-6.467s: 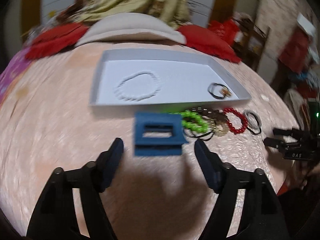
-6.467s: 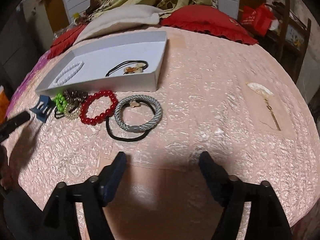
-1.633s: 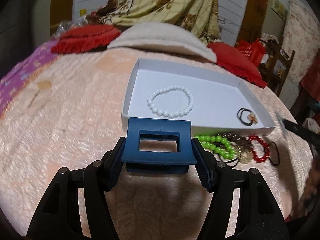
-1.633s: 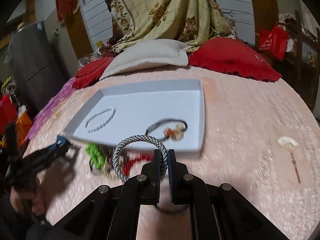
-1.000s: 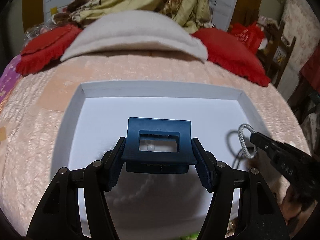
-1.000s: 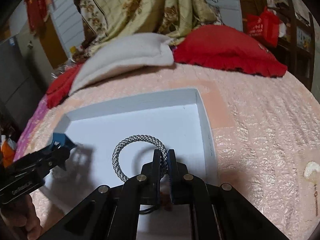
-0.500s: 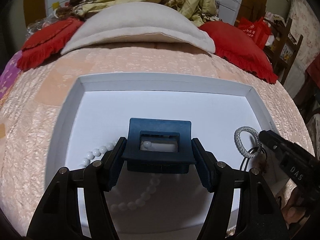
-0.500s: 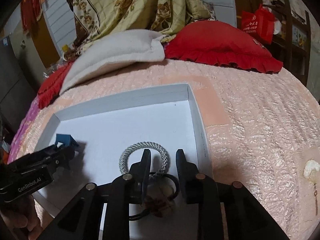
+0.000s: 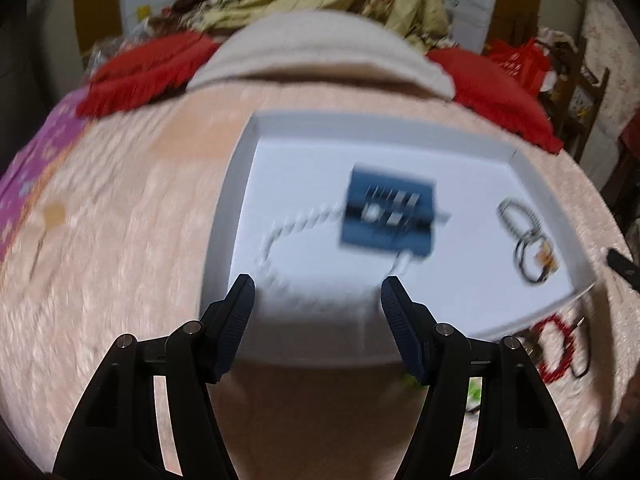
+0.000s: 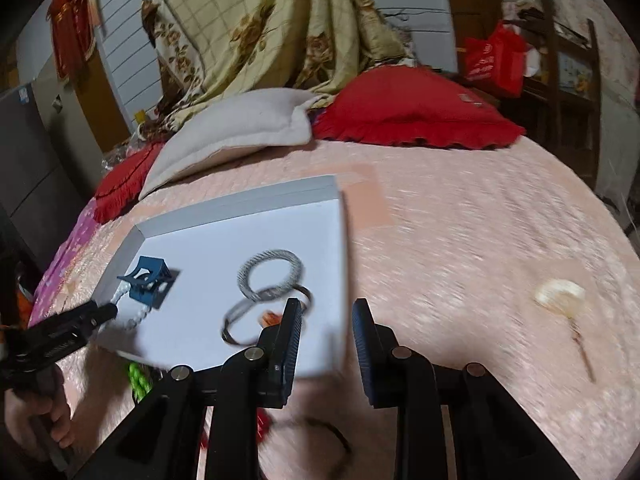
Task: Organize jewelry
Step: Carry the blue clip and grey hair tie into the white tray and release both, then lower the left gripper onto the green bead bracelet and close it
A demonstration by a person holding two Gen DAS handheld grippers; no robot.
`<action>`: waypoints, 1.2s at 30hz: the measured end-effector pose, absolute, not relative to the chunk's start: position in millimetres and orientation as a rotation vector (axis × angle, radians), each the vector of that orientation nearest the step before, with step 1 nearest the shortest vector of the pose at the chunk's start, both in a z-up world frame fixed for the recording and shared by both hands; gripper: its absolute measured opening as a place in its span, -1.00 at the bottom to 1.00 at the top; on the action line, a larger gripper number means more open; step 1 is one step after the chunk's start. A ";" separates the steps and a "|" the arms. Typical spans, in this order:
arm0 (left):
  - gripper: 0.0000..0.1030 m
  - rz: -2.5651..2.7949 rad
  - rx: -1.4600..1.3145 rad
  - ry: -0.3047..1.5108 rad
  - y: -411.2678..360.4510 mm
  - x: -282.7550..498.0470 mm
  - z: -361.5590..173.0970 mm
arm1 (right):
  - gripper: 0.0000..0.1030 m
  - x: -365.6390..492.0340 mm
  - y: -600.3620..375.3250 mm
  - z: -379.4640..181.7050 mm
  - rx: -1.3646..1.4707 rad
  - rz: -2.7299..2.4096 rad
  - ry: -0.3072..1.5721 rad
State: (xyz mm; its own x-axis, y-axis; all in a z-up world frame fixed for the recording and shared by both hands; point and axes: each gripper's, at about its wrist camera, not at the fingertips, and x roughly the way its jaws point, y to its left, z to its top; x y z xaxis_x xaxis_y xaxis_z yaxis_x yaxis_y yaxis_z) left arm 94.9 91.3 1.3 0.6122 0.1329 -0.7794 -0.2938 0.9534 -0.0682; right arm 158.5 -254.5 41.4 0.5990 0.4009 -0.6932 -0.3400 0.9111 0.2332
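Both claws empty, both hanging near the white tray [image 10: 240, 204] on the bed [image 10: 460, 240]. Left claw [image 9: 316, 304] stands wide, nothing between its fingers. Right claw [image 10: 326, 320] is narrow with jaws opening, nothing gripped.

In the tray: blue hair clip [image 9: 390, 214] lying on the white bead bracelet [image 9: 276, 240], grey braided hair tie [image 10: 270, 274] overlapping the black hair tie with an orange charm [image 10: 260, 320] near the right wall.

Left outside, at the tray's near edge: red bead bracelet [image 9: 554, 346], green bead bracelet [image 10: 138, 378], a thin black hair tie [image 10: 332, 436]. A shell hairpin [image 10: 564, 300] lies well apart on the right.

Risks, as judgement:
- Pieces in the tray are stacked; another drop on top could tangle them.
- The outside pile is bunched just beside the tray wall, so a claw could snag 2 items at once or nudge the light tray.
- Soft quilt gives way, so thin ties may slip from the fingers.
- Both claws are working the same corner and could clash.
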 end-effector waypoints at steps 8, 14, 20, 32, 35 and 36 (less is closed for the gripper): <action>0.29 0.292 -0.160 0.865 90.6 77.2 0.9 | -0.32 129.7 -297.3 26.4 0.080 0.403 0.912; 0.30 0.234 -0.258 0.742 95.3 36.9 35.1 | -0.31 126.4 -298.7 3.5 0.028 0.450 1.024; 0.33 0.063 -0.213 0.806 65.0 -3.7 13.9 | -0.12 113.2 -299.7 0.8 -0.053 0.475 1.014; 0.22 0.075 -0.257 0.849 51.8 50.7 -7.7 | 0.71 105.1 -268.6 -6.7 -0.220 0.471 1.017; 0.17 0.093 -0.259 0.856 51.8 54.4 -9.8 | 0.71 104.8 -269.6 -6.8 -0.226 0.469 1.018; 0.11 0.099 -0.263 0.857 53.1 54.1 -10.5 | 0.72 104.5 -268.3 -6.7 -0.228 0.469 1.018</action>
State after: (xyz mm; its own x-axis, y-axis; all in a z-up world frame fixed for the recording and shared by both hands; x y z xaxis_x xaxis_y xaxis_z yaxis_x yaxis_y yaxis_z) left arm 54.1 53.1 -10.5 0.6522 -0.0188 -0.7578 -0.1916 0.9631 -0.1888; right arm 104.5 -268.3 -6.7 0.4373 0.2692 -0.8581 -0.4767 0.8785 0.0327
